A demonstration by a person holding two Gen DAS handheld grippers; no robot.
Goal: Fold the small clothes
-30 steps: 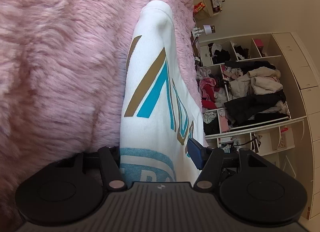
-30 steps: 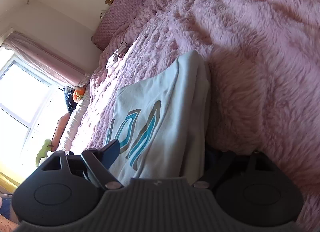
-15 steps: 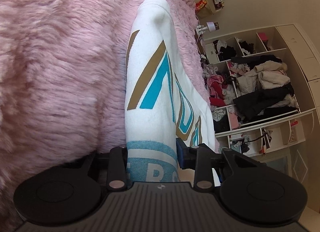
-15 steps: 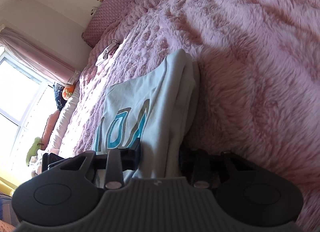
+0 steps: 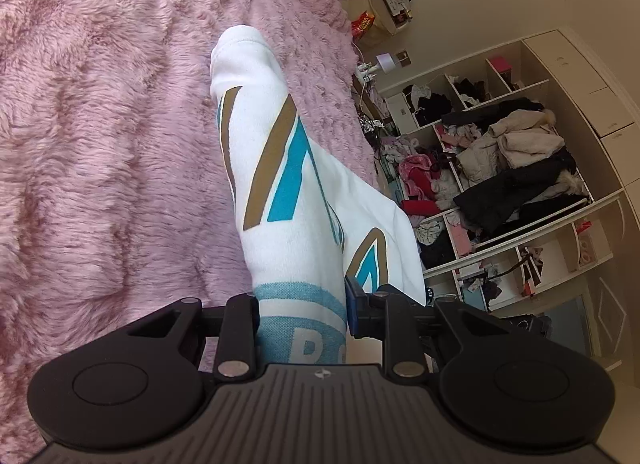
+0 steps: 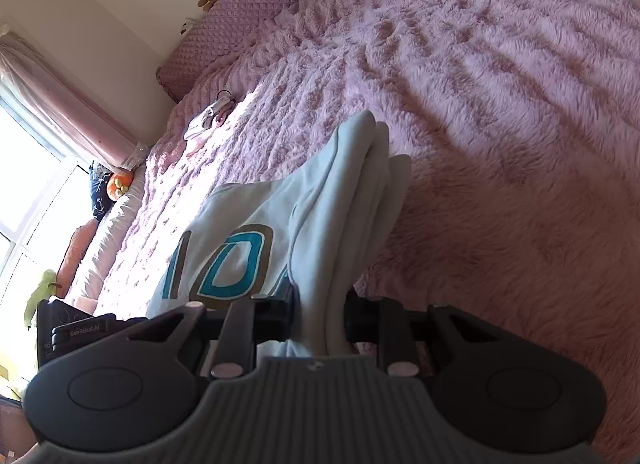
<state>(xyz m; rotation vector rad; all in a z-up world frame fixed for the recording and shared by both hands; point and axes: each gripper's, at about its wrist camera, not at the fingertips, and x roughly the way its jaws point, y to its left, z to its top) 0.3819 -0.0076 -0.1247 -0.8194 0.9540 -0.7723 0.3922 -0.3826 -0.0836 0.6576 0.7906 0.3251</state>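
Left wrist: both grippers' jaws closing on sweatshirt (image 5: 280,167), now lifted.

— What have I got hold of?
— Soft knit cloth: my white garment (image 5: 260,167), matt, with smooth flat teal and tan print.
— And underneath?
— The pink blanket (image 5: 100,151), long shaggy plush. My own left gripper (image 5: 304,320) looks like matt black plastic, ribbed, with small dull metal pins.
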